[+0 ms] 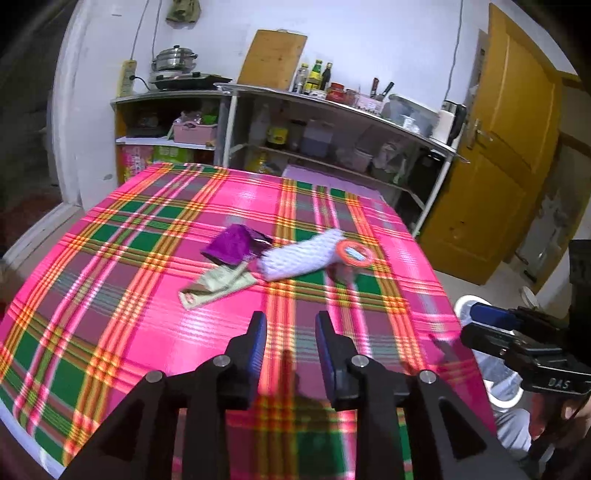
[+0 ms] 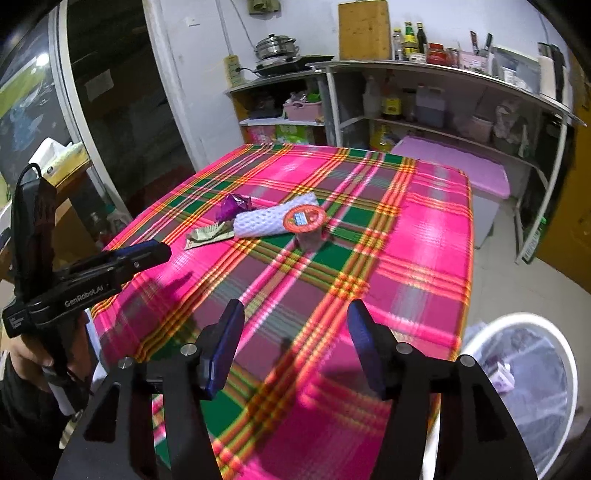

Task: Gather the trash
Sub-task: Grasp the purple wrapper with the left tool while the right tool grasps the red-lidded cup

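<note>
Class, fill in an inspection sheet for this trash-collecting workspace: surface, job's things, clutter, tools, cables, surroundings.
Surface: plaid tablecloth covers the table.
Job's things: purple wrapper, white foam net, orange-lidded cup, flat green wrapper clustered mid-table; white bin off the table's right.
Clutter: nothing seen.
Tools: left tool and right tool open, empty, above the cloth.
Cables: cords down the wall.
Surroundings: metal shelf, steamer pot, yellow door.

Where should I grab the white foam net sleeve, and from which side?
Grip the white foam net sleeve across its soft middle, from above, jaws spanning its narrow width. It lies flat; the orange-lidded cup sits against its right end, so stay left of it. The right gripper is open.
</note>
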`<state>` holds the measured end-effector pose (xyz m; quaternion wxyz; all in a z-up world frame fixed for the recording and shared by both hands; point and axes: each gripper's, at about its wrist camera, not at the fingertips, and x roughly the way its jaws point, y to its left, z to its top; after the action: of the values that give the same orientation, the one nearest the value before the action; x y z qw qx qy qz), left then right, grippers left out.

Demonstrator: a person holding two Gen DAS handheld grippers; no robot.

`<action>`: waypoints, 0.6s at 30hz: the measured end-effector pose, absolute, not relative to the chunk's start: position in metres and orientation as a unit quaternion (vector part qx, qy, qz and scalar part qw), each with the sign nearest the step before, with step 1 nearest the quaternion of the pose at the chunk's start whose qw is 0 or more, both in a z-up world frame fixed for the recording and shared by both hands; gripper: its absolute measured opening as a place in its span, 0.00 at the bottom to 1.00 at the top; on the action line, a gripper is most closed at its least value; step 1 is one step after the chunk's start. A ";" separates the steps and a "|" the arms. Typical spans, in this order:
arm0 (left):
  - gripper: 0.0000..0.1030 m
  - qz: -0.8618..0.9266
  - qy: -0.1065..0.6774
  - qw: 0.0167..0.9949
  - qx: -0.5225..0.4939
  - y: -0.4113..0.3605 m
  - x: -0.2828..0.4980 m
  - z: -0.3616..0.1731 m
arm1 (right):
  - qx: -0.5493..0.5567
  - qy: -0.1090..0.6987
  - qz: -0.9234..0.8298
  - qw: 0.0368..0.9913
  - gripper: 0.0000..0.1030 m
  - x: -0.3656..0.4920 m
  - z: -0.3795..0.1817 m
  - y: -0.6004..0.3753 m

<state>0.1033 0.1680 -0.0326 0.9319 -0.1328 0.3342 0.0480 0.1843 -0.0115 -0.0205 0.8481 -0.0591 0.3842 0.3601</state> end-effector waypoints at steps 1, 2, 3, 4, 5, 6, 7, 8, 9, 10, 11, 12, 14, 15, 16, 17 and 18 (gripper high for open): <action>0.28 0.050 0.335 0.932 -0.132 0.172 0.106 -0.034 | -0.062 0.383 0.361 0.848 0.57 0.187 -0.020 -0.007; 0.28 0.051 0.336 0.931 -0.131 0.177 0.109 -0.034 | -0.066 0.382 0.363 0.847 0.57 0.191 -0.021 -0.001; 0.28 0.052 0.338 0.930 -0.132 0.182 0.112 -0.036 | -0.069 0.382 0.364 0.847 0.57 0.194 -0.021 0.003; 0.29 0.053 0.340 0.930 -0.132 0.187 0.116 -0.036 | -0.072 0.383 0.364 0.846 0.57 0.198 -0.022 0.007; 0.30 0.053 0.341 0.929 -0.132 0.191 0.119 -0.037 | -0.075 0.383 0.365 0.845 0.57 0.203 -0.023 0.011; 0.32 0.053 0.343 0.929 -0.130 0.197 0.125 -0.038 | -0.077 0.383 0.366 0.844 0.57 0.207 -0.024 0.016; 0.34 0.053 0.344 0.928 -0.129 0.201 0.129 -0.038 | -0.079 0.385 0.366 0.843 0.57 0.212 -0.026 0.020; 0.35 0.053 0.345 0.928 -0.127 0.202 0.133 -0.038 | -0.080 0.386 0.366 0.843 0.57 0.216 -0.027 0.023; 0.37 0.051 0.345 0.929 -0.125 0.205 0.137 -0.038 | -0.080 0.386 0.367 0.843 0.57 0.221 -0.028 0.027; 0.38 0.048 0.345 0.929 -0.122 0.208 0.143 -0.037 | -0.081 0.387 0.366 0.843 0.57 0.226 -0.029 0.031; 0.40 0.046 0.345 0.930 -0.120 0.211 0.148 -0.038 | -0.081 0.388 0.365 0.842 0.57 0.230 -0.030 0.034; 0.41 0.046 0.346 0.930 -0.119 0.213 0.152 -0.038 | -0.081 0.389 0.365 0.842 0.57 0.235 -0.032 0.038; 0.42 0.043 0.349 0.929 -0.115 0.219 0.163 -0.040 | -0.084 0.393 0.363 0.841 0.57 0.243 -0.035 0.044; 0.43 0.041 0.351 0.929 -0.113 0.222 0.168 -0.041 | -0.085 0.394 0.362 0.840 0.57 0.247 -0.037 0.047; 0.44 0.040 0.355 0.927 -0.110 0.226 0.175 -0.043 | -0.087 0.396 0.362 0.840 0.57 0.250 -0.039 0.049; 0.44 0.038 0.360 0.926 -0.107 0.229 0.182 -0.044 | -0.089 0.397 0.363 0.839 0.57 0.253 -0.040 0.052; 0.44 0.036 0.362 0.926 -0.104 0.230 0.186 -0.045 | -0.091 0.398 0.362 0.838 0.57 0.256 -0.042 0.055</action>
<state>0.1862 0.2301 -0.0454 0.9258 -0.1042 0.3616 0.0358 0.2556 0.0552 -0.0416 0.8379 -0.0909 0.3980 0.3624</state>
